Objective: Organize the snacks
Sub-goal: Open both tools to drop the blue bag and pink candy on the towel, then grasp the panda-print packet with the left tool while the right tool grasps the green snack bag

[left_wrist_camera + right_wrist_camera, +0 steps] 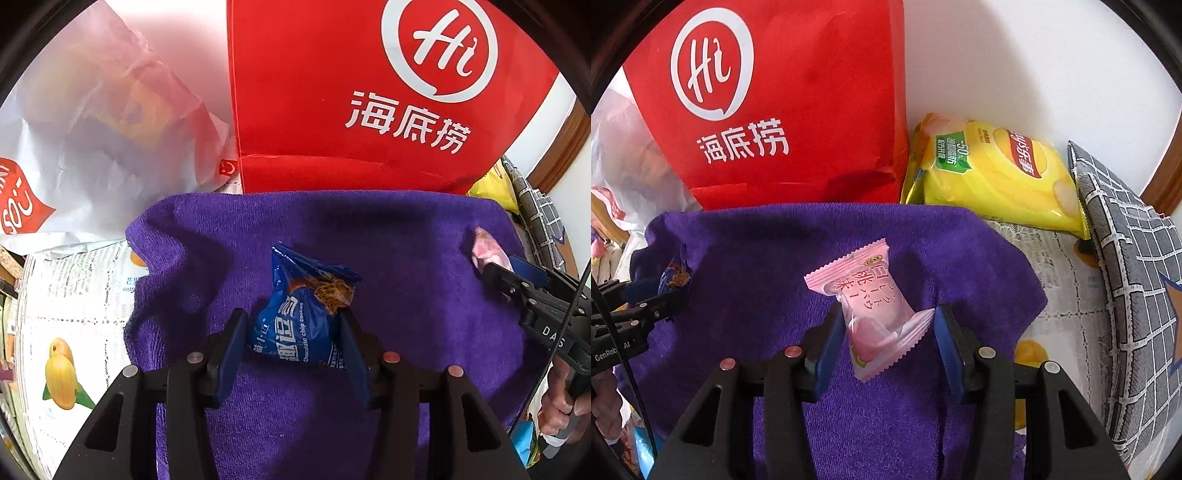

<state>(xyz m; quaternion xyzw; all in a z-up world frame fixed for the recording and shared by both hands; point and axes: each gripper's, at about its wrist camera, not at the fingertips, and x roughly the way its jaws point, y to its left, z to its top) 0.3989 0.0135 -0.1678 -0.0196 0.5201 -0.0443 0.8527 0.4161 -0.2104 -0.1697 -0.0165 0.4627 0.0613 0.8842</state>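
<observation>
A blue chocolate-chip cookie pack (295, 325) rests on a purple towel (406, 240), and my left gripper (291, 317) is shut on it, a blue pad against each side. On the same towel (757, 258), my right gripper (890, 312) is shut on a pink peach-sweet packet (871, 314), which lies tilted between its pads. From the left wrist view the right gripper (491, 269) shows at the towel's right edge with the pink packet (487, 251) at its tip. In the right wrist view the left gripper (676, 295) sits at the towel's left edge.
A red paper bag (314, 92) stands upright right behind the towel. A white plastic bag (92, 129) lies at the back left. A yellow crisp bag (997, 177) and a grey checked cushion (1126, 258) sit on the right. A fruit-print tablecloth (74, 314) lies beneath.
</observation>
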